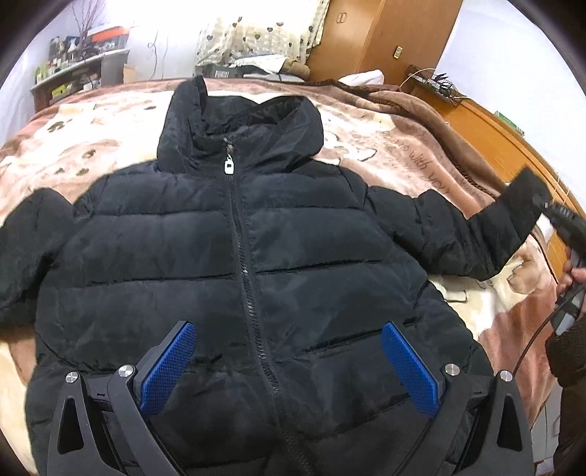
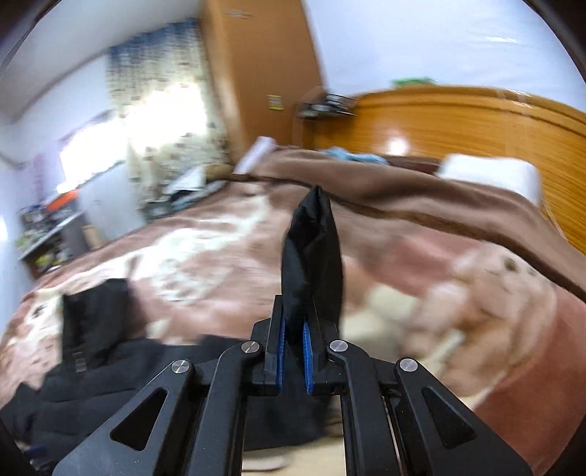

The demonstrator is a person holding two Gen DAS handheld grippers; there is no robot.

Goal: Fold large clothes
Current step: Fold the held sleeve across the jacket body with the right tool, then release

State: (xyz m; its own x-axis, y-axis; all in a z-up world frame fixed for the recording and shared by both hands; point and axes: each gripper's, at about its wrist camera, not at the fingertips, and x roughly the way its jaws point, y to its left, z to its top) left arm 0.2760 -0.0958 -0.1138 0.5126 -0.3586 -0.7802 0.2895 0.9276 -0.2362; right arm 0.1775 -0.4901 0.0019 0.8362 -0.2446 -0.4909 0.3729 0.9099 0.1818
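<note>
A black puffer jacket (image 1: 234, 256) lies face up and zipped on the bed, hood toward the far side, sleeves spread out. My left gripper (image 1: 289, 329) is open with blue pads, hovering over the jacket's lower front near the hem. My right gripper (image 2: 293, 326) is shut on the cuff of the jacket's sleeve (image 2: 311, 249) and holds it lifted above the bed. In the left wrist view the right gripper (image 1: 545, 205) shows at the far right, holding the raised sleeve (image 1: 501, 227). The jacket's body (image 2: 110, 366) shows at the lower left of the right wrist view.
A brown and cream patterned blanket (image 1: 403, 146) covers the bed. A wooden headboard (image 2: 457, 121) runs along the right side. A wooden wardrobe (image 1: 384, 36), a curtain (image 1: 256, 33) and cluttered shelves (image 1: 77, 66) stand beyond the bed. A white pillow (image 2: 490, 172) lies by the headboard.
</note>
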